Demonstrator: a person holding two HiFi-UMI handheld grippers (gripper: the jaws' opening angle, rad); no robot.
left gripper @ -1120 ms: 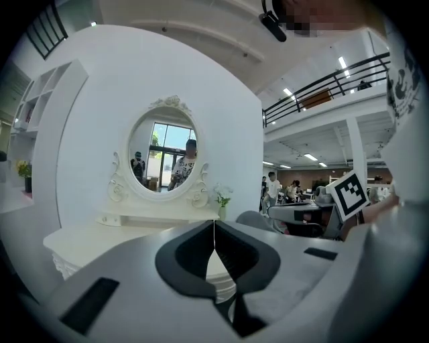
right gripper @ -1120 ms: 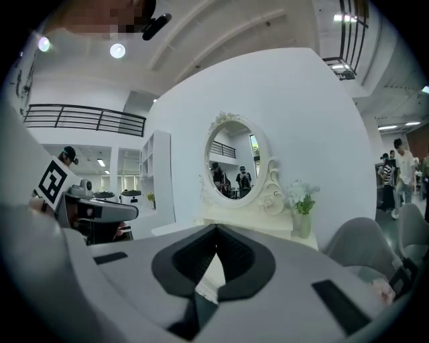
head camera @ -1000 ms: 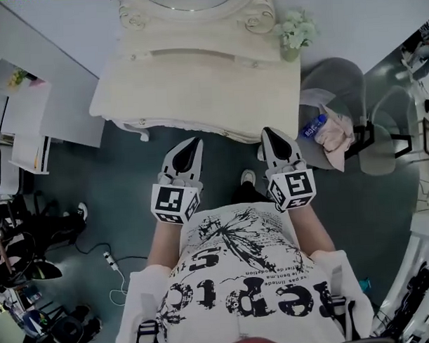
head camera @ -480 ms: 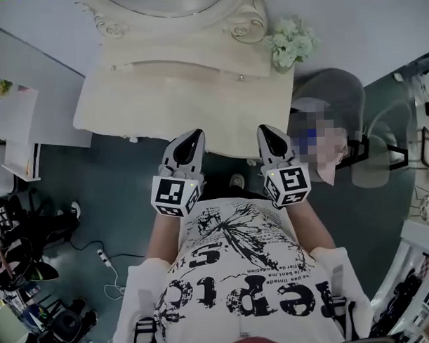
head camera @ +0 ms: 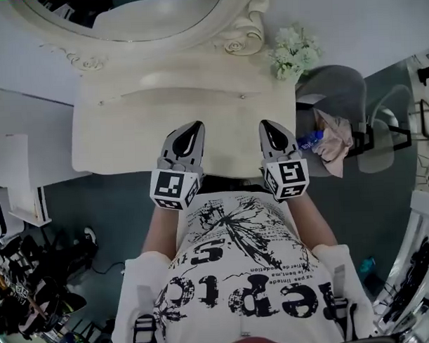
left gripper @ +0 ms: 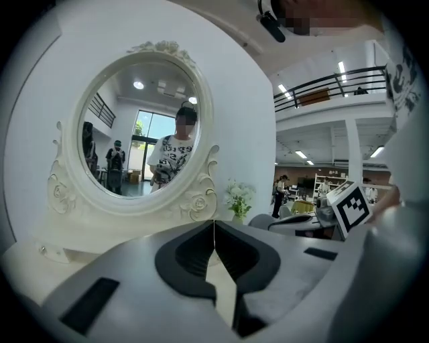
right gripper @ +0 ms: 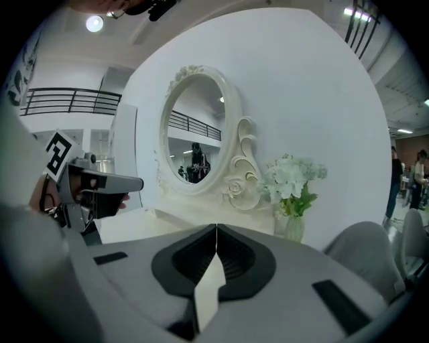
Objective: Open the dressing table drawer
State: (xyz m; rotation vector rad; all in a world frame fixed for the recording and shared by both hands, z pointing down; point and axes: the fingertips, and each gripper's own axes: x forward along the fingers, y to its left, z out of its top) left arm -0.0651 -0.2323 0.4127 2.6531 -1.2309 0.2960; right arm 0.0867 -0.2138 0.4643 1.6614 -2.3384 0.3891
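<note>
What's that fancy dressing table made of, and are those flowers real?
Dressing table: probably painted wood or resin, cream and matte, judging by the carved scrolls on its mirror frame. Flowers: look artificial, evenly white petals, though I cannot be sure.

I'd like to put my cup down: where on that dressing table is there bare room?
The tabletop is bare on its left half, from the mirror to the front edge. Crowded: flowers in the back right corner, the left gripper and right gripper over the front edge, and the grey chair, which holds a bottle and cloth.

Flowers [head camera: 292, 50] on dressing table [head camera: 129, 138], right of mirror [head camera: 149, 15]
</note>
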